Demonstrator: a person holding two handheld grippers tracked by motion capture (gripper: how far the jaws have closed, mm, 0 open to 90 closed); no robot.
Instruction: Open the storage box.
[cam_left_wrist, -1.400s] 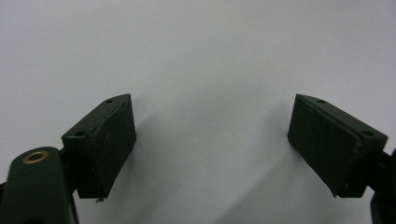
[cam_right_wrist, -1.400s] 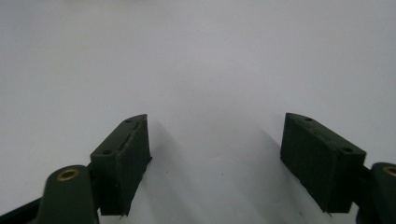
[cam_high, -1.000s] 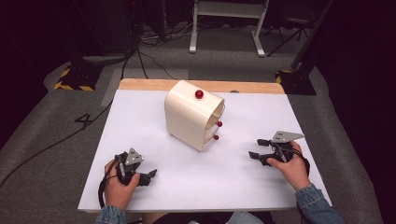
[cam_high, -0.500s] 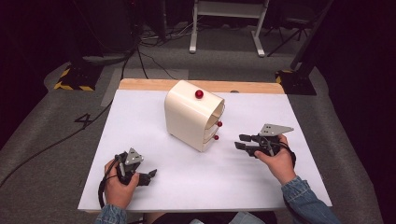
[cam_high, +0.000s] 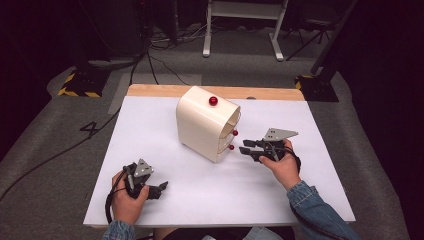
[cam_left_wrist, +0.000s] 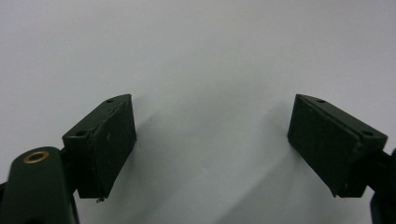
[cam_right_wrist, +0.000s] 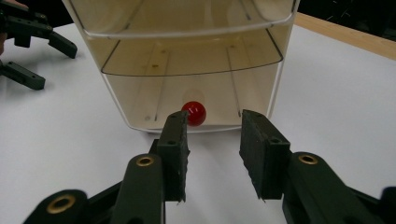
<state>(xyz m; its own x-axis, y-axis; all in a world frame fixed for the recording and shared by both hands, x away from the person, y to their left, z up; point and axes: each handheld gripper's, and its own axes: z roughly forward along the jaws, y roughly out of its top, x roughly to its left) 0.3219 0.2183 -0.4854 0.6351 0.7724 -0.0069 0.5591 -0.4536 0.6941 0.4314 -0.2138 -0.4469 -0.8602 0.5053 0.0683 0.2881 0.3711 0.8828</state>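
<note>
R gripper (cam_right_wrist: 214, 140), jaws narrowed & just closing w/ nothing between, sits near small red round knob (cam_right_wrist: 194, 113) of cream plastic drawer unit (cam_high: 205, 125); L gripper (cam_left_wrist: 212, 144) jaws wide over white tabletop (cam_left_wrist: 196, 56)

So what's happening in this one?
A person is working at a white table with a small cream drawer unit that has red knobs. The right tool is lined up just in front of the bottom drawer's red knob; its jaws have just been closing, a gap remains between them, and the knob is not yet gripped. The left tool rests open on the table, holding nothing.
</note>
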